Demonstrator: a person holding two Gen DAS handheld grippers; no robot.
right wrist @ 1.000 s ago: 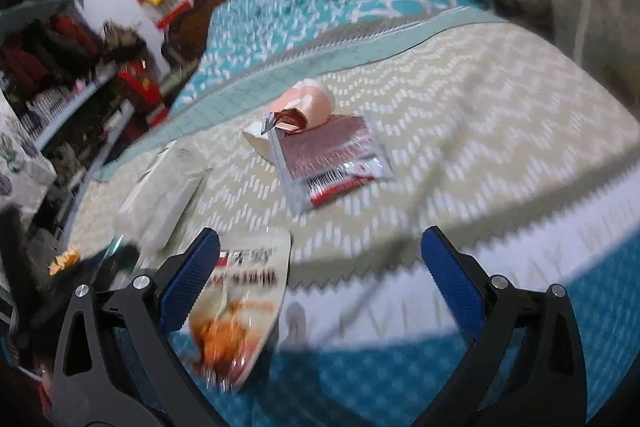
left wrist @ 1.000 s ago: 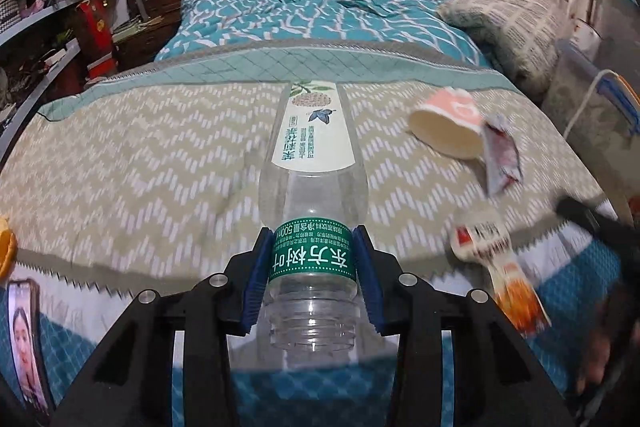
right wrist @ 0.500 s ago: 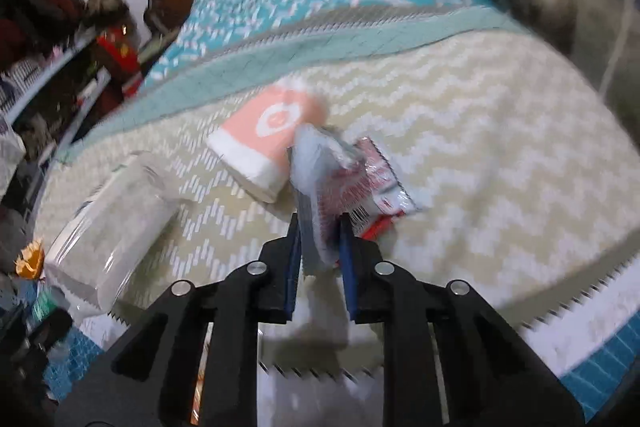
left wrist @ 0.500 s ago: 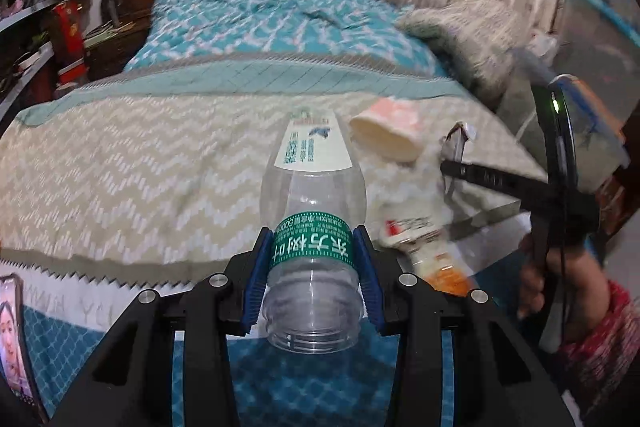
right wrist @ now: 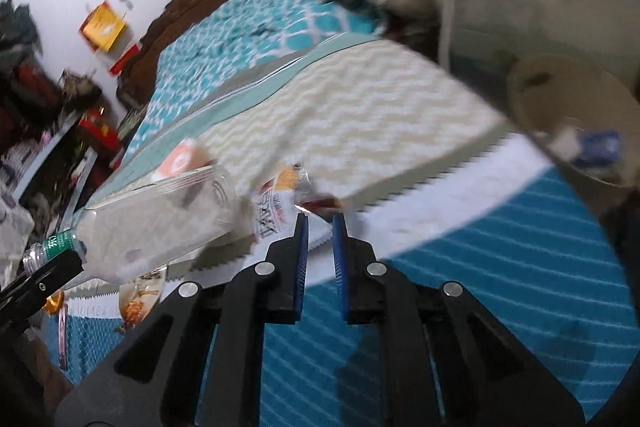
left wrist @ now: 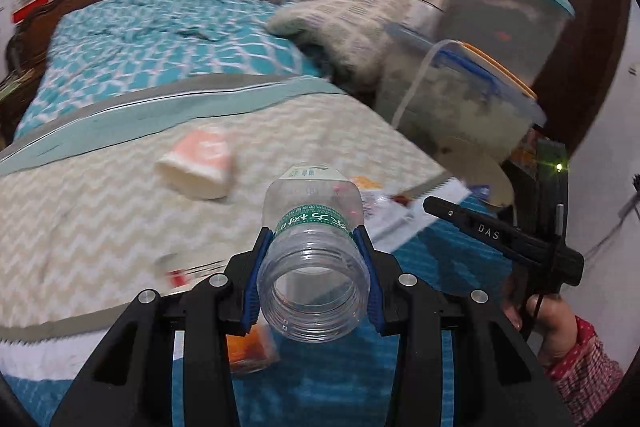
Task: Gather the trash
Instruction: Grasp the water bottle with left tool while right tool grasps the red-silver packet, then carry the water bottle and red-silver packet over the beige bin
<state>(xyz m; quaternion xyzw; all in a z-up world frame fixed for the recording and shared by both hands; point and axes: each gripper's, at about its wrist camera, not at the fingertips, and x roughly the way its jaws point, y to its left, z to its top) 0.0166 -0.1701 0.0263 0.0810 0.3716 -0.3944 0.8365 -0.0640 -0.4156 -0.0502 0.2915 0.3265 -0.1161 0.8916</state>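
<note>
My left gripper (left wrist: 314, 255) is shut on the neck of a clear plastic bottle (left wrist: 314, 227) with a green label and holds it above the bed. The bottle also shows in the right wrist view (right wrist: 160, 219). My right gripper (right wrist: 320, 223) has its jaws nearly together with a small gap; a thin red-and-white wrapper (right wrist: 316, 201) sits at their tips, blurred, so the hold is unclear. A pink and white paper cup (left wrist: 198, 165) lies on its side on the chevron blanket. A white and orange snack wrapper (right wrist: 276, 203) lies near the bed edge. A beige bin (right wrist: 576, 119) stands at the right.
Clear storage boxes with blue lids (left wrist: 504, 27) are stacked right of the bed. A knitted pillow (left wrist: 348, 15) lies at the bed's far right. Cluttered shelves (right wrist: 32, 107) stand on the left. An orange wrapper (left wrist: 250, 351) lies near the bed's front edge.
Both grippers swung right toward the bin and storage boxes. The left still holds the bottle. The right gripper lifted from the cup with the wrapper; the view is blurred by motion.
</note>
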